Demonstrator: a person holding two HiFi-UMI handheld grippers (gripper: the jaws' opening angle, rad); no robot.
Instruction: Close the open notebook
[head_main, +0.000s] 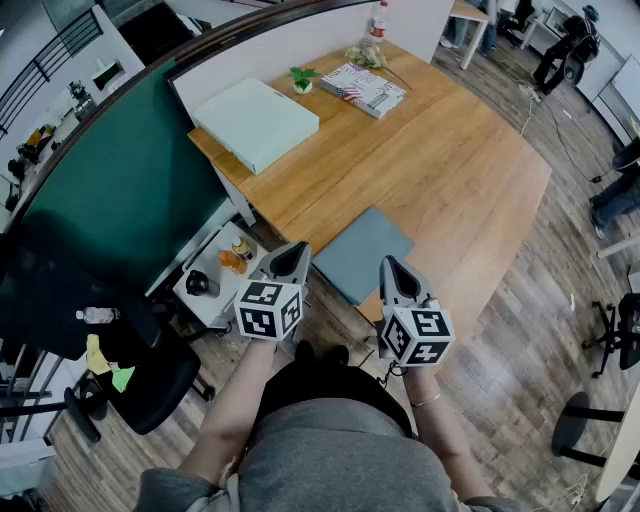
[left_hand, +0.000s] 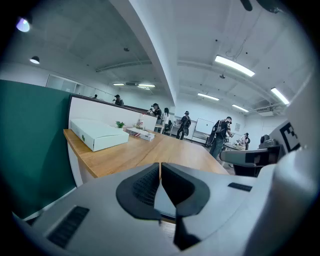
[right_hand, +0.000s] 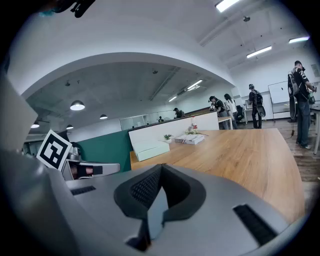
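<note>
table (head_main: 450, 170): light wood top, white partition along its far side, curved right edge.
on it:
- box (head_main: 255, 122): white, flat, closed, at the far left corner, set askew to the edge.
- plant (head_main: 302, 80): small, in a pale pot, just beside the box's far end.
- books (head_main: 363, 88): short stack, possibly magazines, near the plant by the far side.
- bottle (head_main: 378, 22): upright, at the far edge behind the books; detail too small to read.
- notebook (head_main: 362, 252): grey-blue, lying flat at the near edge, well apart from the rest.

stand (head_main: 205, 300): low, white, beside the table's near left corner; bears a dark mug (head_main: 198, 284) and jars (head_main: 235, 258).
</note>
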